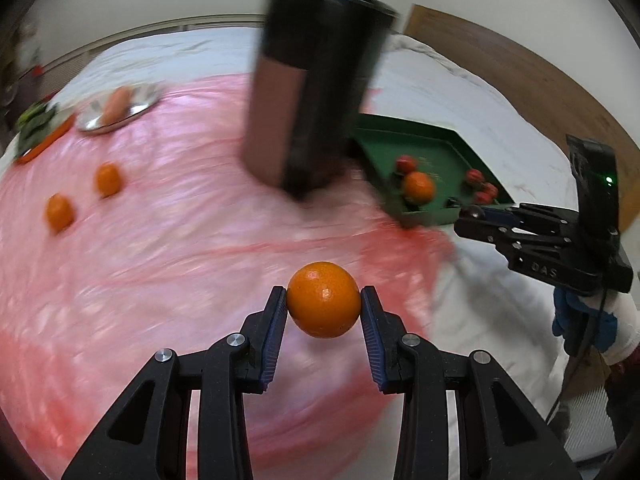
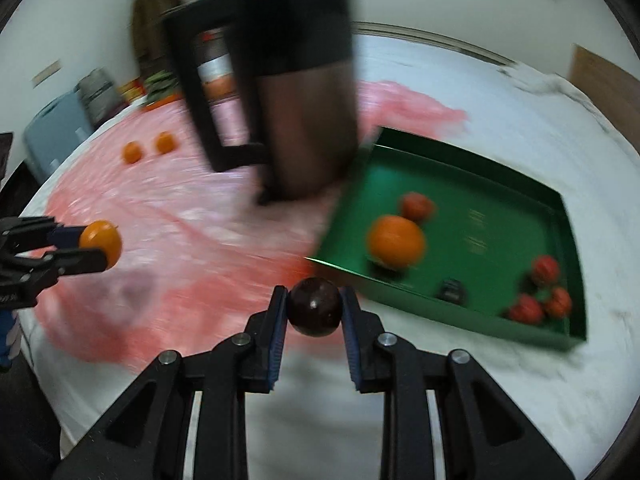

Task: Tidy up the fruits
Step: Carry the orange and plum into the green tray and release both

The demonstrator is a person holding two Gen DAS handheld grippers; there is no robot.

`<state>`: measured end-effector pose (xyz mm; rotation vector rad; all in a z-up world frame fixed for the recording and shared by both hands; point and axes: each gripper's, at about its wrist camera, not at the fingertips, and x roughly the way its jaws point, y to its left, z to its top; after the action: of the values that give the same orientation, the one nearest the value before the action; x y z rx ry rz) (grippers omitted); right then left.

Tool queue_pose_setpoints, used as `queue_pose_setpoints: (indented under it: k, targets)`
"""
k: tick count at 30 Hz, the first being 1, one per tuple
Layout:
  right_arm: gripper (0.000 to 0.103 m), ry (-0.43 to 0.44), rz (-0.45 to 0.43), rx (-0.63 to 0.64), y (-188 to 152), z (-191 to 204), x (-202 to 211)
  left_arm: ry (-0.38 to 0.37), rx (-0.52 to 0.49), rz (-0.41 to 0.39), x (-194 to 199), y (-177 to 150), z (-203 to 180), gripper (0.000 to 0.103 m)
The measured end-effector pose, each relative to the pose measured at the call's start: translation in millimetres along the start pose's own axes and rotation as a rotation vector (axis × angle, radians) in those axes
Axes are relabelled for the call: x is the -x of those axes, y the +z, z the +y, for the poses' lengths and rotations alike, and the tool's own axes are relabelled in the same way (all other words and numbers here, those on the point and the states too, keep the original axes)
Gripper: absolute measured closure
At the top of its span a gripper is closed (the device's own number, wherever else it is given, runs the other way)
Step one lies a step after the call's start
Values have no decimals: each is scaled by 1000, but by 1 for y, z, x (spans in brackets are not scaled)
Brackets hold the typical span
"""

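Orange [image 1: 323,299] clamped in left gripper [image 1: 324,300], frame centre; dark plum [image 2: 315,306] clamped in right gripper [image 2: 315,307]. Judged best: clear mug [image 2: 280,96], lower w/ care into green tray [image 2: 460,152], centre right.

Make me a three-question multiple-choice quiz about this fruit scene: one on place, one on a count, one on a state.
1. Where is the green tray?
A. right of the big mug
B. on the silver plate
C. on the floor

2. How many oranges lie loose on the pink sheet?
A. none
B. two
C. five

3. The right gripper is:
A. empty
B. gripping a dark fruit
C. gripping a carrot

Answers: 1 A, tray sits beside the mug; 2 B, a pair lies far left; 3 B, pads press the dark fruit.
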<state>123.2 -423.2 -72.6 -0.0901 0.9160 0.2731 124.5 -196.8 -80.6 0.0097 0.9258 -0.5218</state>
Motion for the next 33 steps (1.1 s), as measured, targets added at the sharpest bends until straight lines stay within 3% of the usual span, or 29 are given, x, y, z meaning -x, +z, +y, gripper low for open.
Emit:
queue_pose_setpoints:
  k: [14, 24, 33]
  targets:
    - [77, -111, -44, -224, 4, -140, -26, -74, -234, 10, -98, 94, -125, 71]
    - [77, -114, -16, -241, 1, -173, -57, -26, -360, 69, -177, 122, -162, 71]
    - [77, -124, -20, -235, -7, -173, -64, 5, -421, 103, -206, 116, -172, 71]
